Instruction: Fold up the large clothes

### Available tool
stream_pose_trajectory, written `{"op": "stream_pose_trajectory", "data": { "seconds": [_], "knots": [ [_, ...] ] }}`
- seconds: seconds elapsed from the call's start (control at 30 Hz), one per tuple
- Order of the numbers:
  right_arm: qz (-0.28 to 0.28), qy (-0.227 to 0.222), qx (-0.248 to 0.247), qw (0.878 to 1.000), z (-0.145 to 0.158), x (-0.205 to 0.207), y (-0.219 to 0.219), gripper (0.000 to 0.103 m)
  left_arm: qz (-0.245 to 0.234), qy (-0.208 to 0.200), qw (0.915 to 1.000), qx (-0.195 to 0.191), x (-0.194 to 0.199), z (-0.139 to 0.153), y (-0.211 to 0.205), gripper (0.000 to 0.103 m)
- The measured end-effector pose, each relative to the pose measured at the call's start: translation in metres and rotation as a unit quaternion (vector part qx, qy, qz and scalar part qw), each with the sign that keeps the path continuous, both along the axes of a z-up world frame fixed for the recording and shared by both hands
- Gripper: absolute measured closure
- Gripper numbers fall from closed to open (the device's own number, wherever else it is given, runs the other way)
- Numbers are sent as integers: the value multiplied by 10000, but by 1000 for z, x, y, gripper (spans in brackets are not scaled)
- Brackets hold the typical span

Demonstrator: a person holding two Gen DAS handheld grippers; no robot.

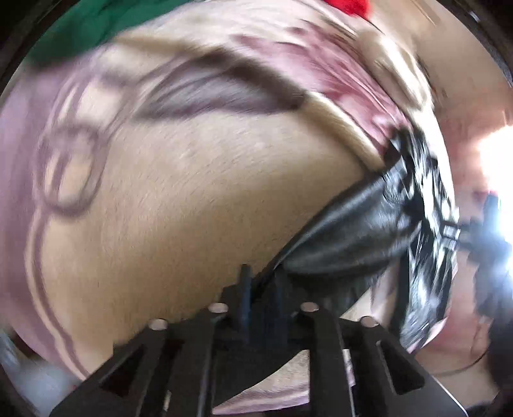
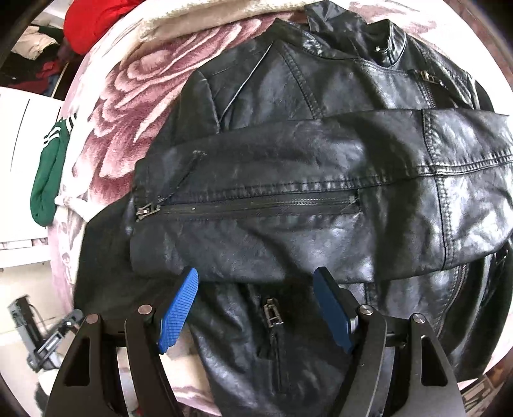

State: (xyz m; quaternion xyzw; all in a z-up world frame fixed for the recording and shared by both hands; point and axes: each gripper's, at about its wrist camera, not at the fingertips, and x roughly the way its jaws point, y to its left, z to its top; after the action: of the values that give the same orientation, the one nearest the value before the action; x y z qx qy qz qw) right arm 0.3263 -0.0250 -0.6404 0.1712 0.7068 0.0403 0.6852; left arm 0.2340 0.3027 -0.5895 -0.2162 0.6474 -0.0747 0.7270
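Blue pads of my right gripper stood apart over the jacket; left gripper pinched its hem; heavy, slick leather.

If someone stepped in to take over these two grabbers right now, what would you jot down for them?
Left gripper: nearly shut, pinching a black edge of the leather jacket; its view is blurred.
Right gripper: open, holding nothing, poised just above the jacket.
Jacket lies front up on the rose-patterned blanket, collar at the far side. One sleeve is already folded across the chest.
A green garment and a red one lie at the blanket's edge, untouched.
Left to do: likely fold in the other sleeve, then fold the body.
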Motion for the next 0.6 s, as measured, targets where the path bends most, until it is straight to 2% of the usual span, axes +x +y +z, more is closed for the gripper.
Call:
{"op": "stream_pose_trajectory", "data": {
  "seconds": [0.03,0.07,0.1,0.13,0.17,0.2,0.23,0.37,0.4,0.47,0.5,0.6],
  "knots": [
    [7,-17,-7,10000,2,0,1,27,349,19,9993,-129,-9,-3,11,83],
    [28,-36,-32,10000,4,-1,2,27,731,57,9971,-200,-18,-2,25,77],
    [46,-49,-51,10000,6,-1,3,27,1256,163,9914,-323,-36,-5,41,71],
    [68,-67,-75,9999,9,0,4,27,1658,201,9849,-457,-43,-6,45,59],
    [82,-93,-108,9999,12,-1,5,27,2096,174,9756,-637,-62,-4,56,50],
    [90,-120,-131,9998,15,0,6,27,2573,117,9622,-885,-83,-1,60,46],
    [95,-153,-159,9997,18,1,6,27,2828,79,9529,-1089,-99,2,58,42],
    [-163,-311,-195,9992,32,8,2,27,3469,111,9152,-2048,-142,0,12,42],
    [-322,-260,-153,9990,32,9,0,27,3710,206,8960,-2431,-151,-10,-11,42],
    [-983,-40,-15,9952,26,6,-16,27,3956,386,8655,-3048,-158,-33,-40,42],
    [-1359,46,32,9907,23,2,-29,27,4094,476,8541,-3171,-161,-44,-49,42],
    [-2394,22,-50,9709,26,-19,-83,27,4481,341,8402,-3035,-159,-59,-49,42]
  ]
}}
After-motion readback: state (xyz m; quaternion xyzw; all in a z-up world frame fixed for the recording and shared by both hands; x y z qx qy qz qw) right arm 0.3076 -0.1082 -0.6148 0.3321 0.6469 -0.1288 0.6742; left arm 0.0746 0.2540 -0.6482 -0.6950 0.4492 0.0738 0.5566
